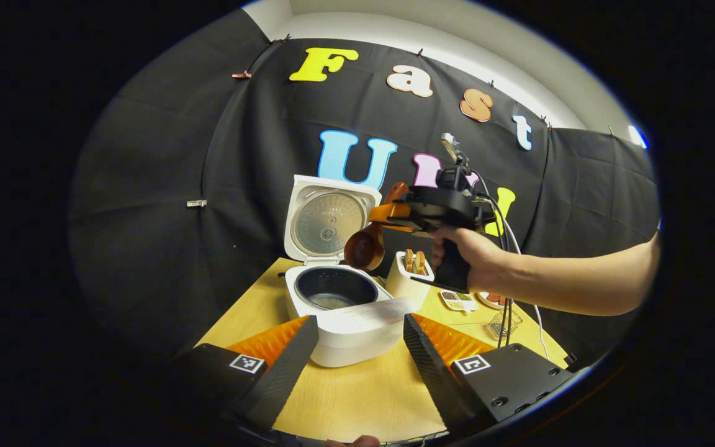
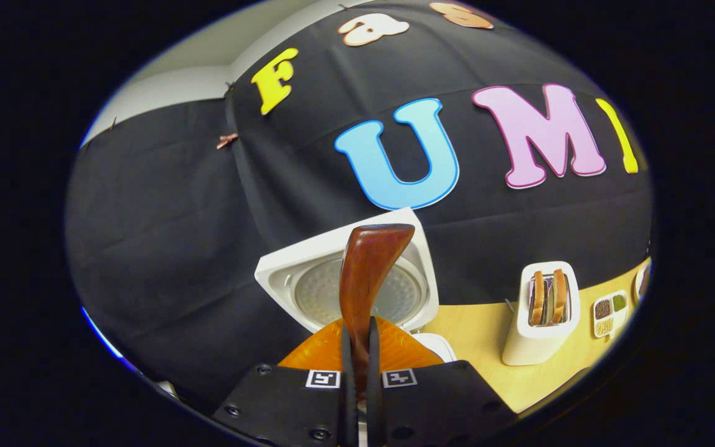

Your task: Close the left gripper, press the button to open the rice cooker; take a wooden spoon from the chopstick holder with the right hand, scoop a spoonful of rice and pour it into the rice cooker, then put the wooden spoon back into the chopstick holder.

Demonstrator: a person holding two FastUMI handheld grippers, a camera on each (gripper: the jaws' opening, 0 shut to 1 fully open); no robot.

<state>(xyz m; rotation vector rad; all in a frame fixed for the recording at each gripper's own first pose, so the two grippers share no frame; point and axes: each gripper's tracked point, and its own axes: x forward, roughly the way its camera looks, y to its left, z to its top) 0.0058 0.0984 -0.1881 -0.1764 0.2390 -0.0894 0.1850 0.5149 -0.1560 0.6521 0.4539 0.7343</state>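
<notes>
In the left gripper view, the left claw (image 1: 360,344) stands open and empty, low over the bench (image 1: 357,397), its fingers framing the white rice cooker (image 1: 348,310). The cooker's lid (image 1: 326,220) is swung up and back, and the dark inner pot (image 1: 336,288) is exposed. The right claw (image 1: 388,214), held by a hand (image 1: 466,257), hangs above and to the right of the pot, clamped on the wooden spoon (image 1: 367,245). The spoon's long axis slants down and left, its bowl just above the pot's rim and in front of the lid. A white toaster (image 1: 410,273) stands just behind.

In the right gripper view, the right claw (image 2: 357,360) is closed on the wooden spoon (image 2: 367,273), whose end rises ahead against the raised lid (image 2: 345,288). I judge that the right hand is placed for the pour; the pot lies below the claw.
</notes>
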